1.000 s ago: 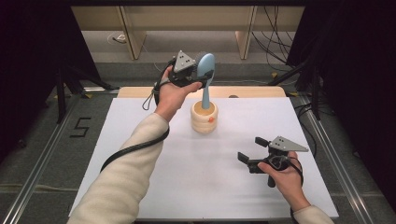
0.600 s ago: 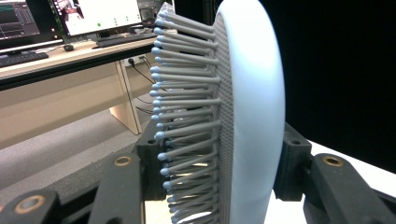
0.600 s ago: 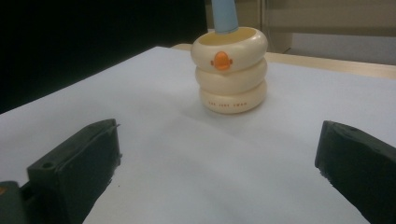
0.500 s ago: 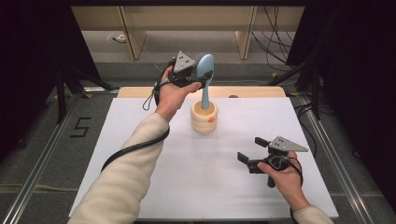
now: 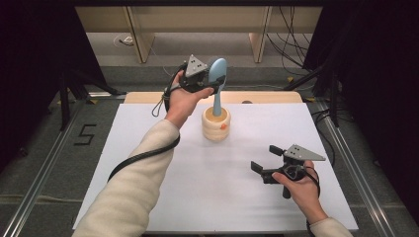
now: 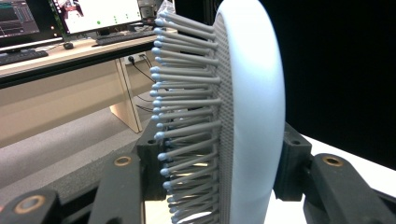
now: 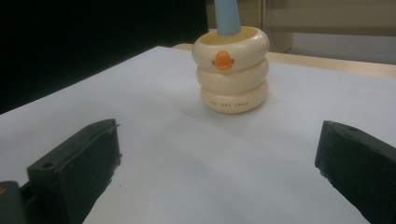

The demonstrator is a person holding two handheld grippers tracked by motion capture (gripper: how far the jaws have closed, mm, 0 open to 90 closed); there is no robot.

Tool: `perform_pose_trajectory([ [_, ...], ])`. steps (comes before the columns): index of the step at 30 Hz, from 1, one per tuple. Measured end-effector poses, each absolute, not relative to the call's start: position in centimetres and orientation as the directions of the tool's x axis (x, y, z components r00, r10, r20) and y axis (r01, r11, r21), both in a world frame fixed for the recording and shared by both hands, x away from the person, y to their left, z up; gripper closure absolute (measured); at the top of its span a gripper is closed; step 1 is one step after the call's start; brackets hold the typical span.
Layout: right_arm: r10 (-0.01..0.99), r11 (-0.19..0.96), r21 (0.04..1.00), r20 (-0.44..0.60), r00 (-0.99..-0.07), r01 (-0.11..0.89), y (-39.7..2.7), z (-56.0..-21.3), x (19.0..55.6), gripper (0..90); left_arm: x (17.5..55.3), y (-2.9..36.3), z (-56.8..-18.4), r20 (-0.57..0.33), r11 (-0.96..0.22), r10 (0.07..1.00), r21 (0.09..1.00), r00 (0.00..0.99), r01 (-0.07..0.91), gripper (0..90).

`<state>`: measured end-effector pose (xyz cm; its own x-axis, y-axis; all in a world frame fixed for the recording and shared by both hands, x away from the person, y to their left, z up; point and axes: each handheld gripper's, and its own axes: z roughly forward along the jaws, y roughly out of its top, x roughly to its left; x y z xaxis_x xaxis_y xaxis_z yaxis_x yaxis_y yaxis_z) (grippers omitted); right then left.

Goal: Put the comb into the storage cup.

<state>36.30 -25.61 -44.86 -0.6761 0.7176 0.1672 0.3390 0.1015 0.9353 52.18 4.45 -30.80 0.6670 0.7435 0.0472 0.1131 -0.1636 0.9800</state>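
A light blue hairbrush (image 5: pixel 217 74) stands upright with its handle (image 7: pixel 227 17) down inside a cream ringed holder (image 5: pixel 216 123) that bears an orange mark (image 7: pixel 222 60). My left gripper (image 5: pixel 210 81) is shut on the brush head, one jaw on the bristle side and one on the smooth back (image 6: pixel 254 116). The bristles (image 6: pixel 184 107) face left in the left gripper view. My right gripper (image 5: pixel 262 158) rests low over the table at the front right, its jaws wide apart with nothing between them, pointing toward the holder.
A white mat (image 5: pixel 163 192) covers the table, with a wooden strip (image 5: pixel 267 97) at its far edge. Cables (image 5: pixel 133 158) trail from the left gripper along the sleeve. Desk legs (image 5: pixel 141 39) and wires (image 5: pixel 291 44) stand behind the table.
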Motion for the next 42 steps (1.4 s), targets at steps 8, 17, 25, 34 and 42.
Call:
perform_pose_trajectory([
  [8,0.718,0.102,0.935,0.167,-0.676,0.339,-25.6,-44.9,36.3,0.9,52.3,4.5,-31.0,0.047,-0.164,0.746,0.980,0.665,0.115,49.0],
  [17,0.718,0.102,0.935,0.168,-0.676,0.340,-25.6,-44.9,36.3,0.9,52.4,4.4,-31.2,0.047,-0.166,0.748,0.979,0.662,0.118,48.9],
  [25,0.717,0.102,0.934,0.170,-0.676,0.343,-25.5,-44.9,36.3,0.9,52.4,4.2,-31.4,0.050,-0.171,0.747,0.978,0.663,0.118,48.9],
  [34,0.717,0.102,0.934,0.170,-0.676,0.343,-25.5,-45.0,36.3,0.9,52.5,4.2,-31.8,0.049,-0.175,0.749,0.976,0.661,0.127,48.9],
  [42,0.715,0.105,0.933,0.169,-0.678,0.343,-25.4,-45.1,36.3,0.9,52.7,4.3,-32.0,0.043,-0.173,0.753,0.976,0.657,0.134,48.9],
])
